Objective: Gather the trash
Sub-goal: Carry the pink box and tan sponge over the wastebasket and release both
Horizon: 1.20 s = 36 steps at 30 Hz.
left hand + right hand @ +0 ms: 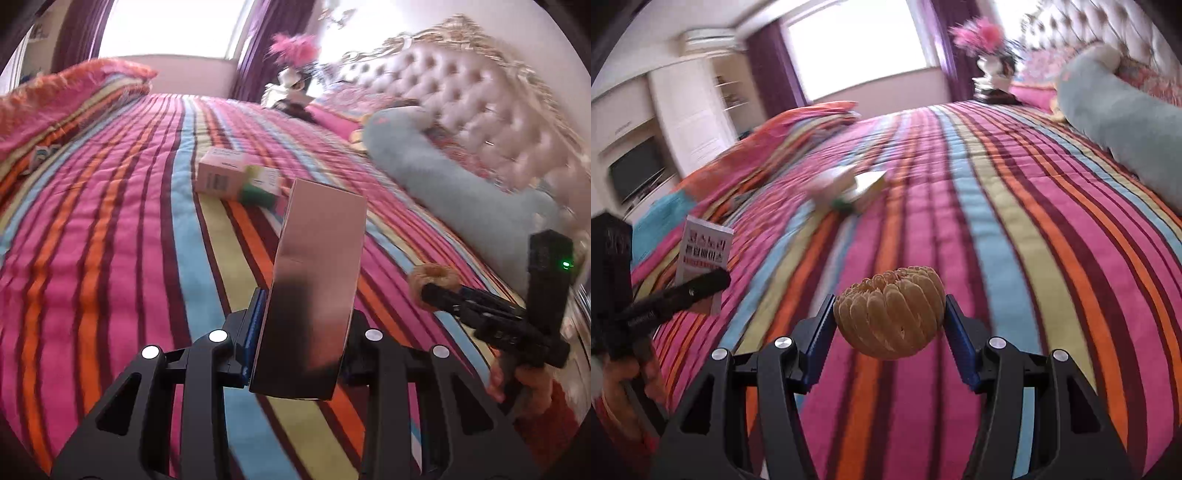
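Under both my claws the bedspread runs in stripes of magenta, maroon, orange, pale yellow and sky blue. My left claw, black with blue pads, holds a dull pink carton, shadowed dark at its lower end. My right claw, the same black and blue, holds a tan-orange peeled citrus. Ahead of the left claw lie a pale pink box and a green-and-yellow one. Off to its right I see a grey-blue bolster.

A striped bedspread, blue bolster and tufted headboard.
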Available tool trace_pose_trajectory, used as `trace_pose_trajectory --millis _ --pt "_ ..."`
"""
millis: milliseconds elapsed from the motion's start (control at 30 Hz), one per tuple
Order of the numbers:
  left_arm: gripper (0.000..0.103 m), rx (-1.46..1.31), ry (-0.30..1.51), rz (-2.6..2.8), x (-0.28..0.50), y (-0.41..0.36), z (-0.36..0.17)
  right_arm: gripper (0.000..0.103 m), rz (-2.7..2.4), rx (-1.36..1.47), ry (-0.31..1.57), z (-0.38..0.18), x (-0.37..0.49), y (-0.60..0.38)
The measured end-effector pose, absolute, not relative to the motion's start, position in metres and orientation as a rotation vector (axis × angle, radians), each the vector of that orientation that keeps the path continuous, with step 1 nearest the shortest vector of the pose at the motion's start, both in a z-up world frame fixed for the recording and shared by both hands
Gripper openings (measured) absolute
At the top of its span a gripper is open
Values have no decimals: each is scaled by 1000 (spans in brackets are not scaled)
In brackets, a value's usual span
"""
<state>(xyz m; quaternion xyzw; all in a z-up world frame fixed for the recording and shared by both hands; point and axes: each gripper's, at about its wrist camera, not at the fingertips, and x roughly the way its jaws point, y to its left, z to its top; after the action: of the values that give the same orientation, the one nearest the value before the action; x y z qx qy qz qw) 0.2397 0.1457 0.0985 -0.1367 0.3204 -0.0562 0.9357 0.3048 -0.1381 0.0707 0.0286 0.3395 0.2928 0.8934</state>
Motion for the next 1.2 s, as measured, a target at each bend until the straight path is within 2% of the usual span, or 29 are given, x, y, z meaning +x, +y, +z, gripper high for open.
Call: trace_pose_trajectory --millis 200,300,433,533,667,767,967,1000,1067,1100,1133,1200 --pt "33 -274 675 -171 96 90 90 55 736 73 714 63 171 -159" --pt "33 -298 756 -185 40 67 64 55 776 112 786 47 116 -170" --pt "33 -276 959 -168 -13 30 -4 55 768 75 925 6 62 -174" --pt "33 -261 1116 -125 -28 11 -68 55 734 49 1056 -38 48 -170" --pt "33 -237 1251 -121 -30 -4 -122 55 681 -13 1265 -105 37 -155" --pt "33 -258 1324 -126 -32 -8 -147 55 686 -9 1373 -132 39 -146" --pt "34 -287 1361 -111 -34 -2 -159 55 688 -68 1379 -138 39 -129" --pt "36 -291 1365 -104 -34 -1 -160 56 692 -71 1378 -140 37 -131" --pt "67 -283 1370 -75 -36 -4 -161 59 698 -75 1385 -142 35 -136" --pt "88 -279 1369 -66 -36 -5 -162 62 690 -86 1391 -143 35 -134" --pt "89 -278 1367 -60 -36 -4 -163 69 679 -97 1391 -144 32 -136" --pt "89 -283 1361 -54 -37 -2 -160 71 660 -107 1381 -151 30 -145"
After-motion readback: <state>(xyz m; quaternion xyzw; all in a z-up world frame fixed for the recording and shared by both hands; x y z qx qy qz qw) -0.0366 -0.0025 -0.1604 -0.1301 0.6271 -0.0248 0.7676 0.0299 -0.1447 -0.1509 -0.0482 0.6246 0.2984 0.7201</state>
